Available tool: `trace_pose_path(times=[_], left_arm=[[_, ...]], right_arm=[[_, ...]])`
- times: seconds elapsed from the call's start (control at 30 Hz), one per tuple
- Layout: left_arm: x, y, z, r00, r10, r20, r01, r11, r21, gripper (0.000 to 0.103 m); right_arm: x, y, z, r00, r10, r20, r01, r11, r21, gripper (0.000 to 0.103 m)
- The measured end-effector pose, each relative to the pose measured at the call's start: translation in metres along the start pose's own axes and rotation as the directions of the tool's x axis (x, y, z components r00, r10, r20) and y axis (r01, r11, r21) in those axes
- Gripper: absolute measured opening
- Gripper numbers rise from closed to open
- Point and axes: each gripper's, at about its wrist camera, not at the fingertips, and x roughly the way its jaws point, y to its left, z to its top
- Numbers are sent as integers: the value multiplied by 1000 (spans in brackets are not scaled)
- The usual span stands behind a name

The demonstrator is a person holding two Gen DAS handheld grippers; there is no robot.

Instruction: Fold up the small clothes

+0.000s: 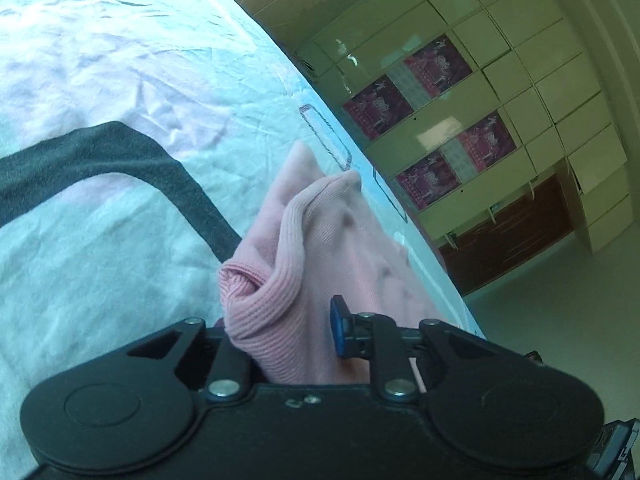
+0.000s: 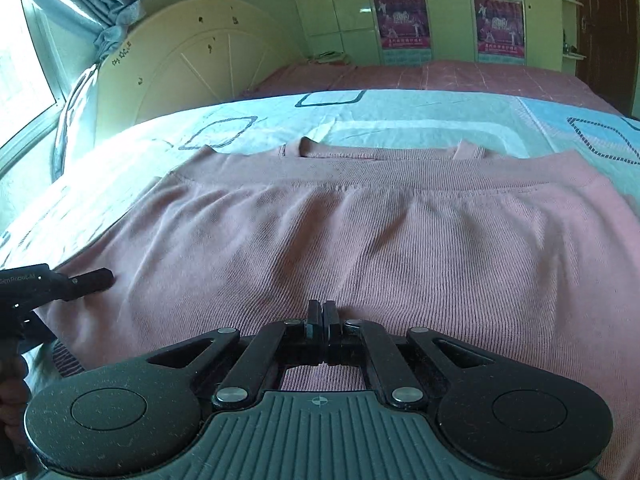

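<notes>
The left wrist camera sits just behind the left claw [image 1: 296,320], rolled sideways and tilted down, very close to a bunched pink ribbed knit garment [image 1: 320,248] on the pale patterned bed sheet [image 1: 120,80]. The right wrist camera looks down past the right claw [image 2: 323,312] across the same garment [image 2: 360,232], with the left claw [image 2: 92,278] at its left. Both views show the cream wardrobe wall [image 1: 500,80].

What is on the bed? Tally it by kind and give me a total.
Sweater: 1
Grippers: 2 (left gripper, right gripper)
Total: 3
</notes>
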Motion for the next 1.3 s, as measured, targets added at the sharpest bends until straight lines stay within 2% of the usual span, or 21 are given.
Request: trace_pose_path(times=[0.1, 0.17, 0.23, 0.33, 0.4, 0.47, 0.63, 0.8, 0.9, 0.97, 1.03, 1.07, 1.17, 1.3], left_arm=[[3, -1, 0, 1000, 7, 10, -7, 1000, 0, 19], [5, -2, 0, 1000, 14, 17, -14, 1000, -4, 18], [6, -3, 0, 1000, 24, 19, -24, 1000, 2, 16], [6, -3, 1, 1000, 24, 15, -25, 1000, 3, 15], [6, -2, 1, 1000, 27, 14, -27, 1000, 3, 15], [5, -3, 0, 999, 37, 14, -38, 999, 6, 16], [-1, -11, 0, 998, 52, 34, -53, 998, 26, 8], [-10, -36, 2, 997, 28, 67, -32, 997, 72, 7], [-13, -74, 1, 997, 23, 71, -34, 986, 162, 7], [-11, -107, -5, 998, 8, 56, -21, 971, 239, 7], [-6, -147, -16, 1000, -6, 25, -3, 938, 348, 7], [-1, -171, -25, 1000, -10, 7, 6, 910, 414, 7], [16, -232, -60, 997, -41, -68, 71, 843, 534, 7], [53, -296, -122, 979, -40, -201, 159, 771, 617, 8]], right_arm=[[-3, -5, 3, 1000, 5, 29, -6, 1000, 21, 1], [5, -7, 2, 1000, 6, -3, -6, 1000, 23, 1], [6, -6, 0, 1000, 2, 0, -2, 1000, 22, 1], [-3, -1, 2, 999, 23, 42, -24, 999, 23, 1], [6, 0, -3, 1000, 10, -6, -10, 1000, 18, 1], [8, -2, -6, 1000, 14, 5, -14, 999, 29, 0], [10, -7, -7, 1000, 25, 17, -25, 999, 41, 0], [11, -11, -7, 999, 47, 15, -48, 999, 19, 0], [12, -16, -6, 997, 76, 7, -76, 997, 8, 0], [5, -25, -1, 995, 103, -3, -103, 994, 39, 0], [-18, -46, 0, 993, 96, 71, -103, 989, 105, 0], [-30, -59, -1, 990, 93, 101, -107, 983, 147, 0], [-72, -112, -7, 982, 39, 184, -87, 962, 258, 0], [-131, -187, -18, 970, -30, 243, -65, 926, 373, 0]])
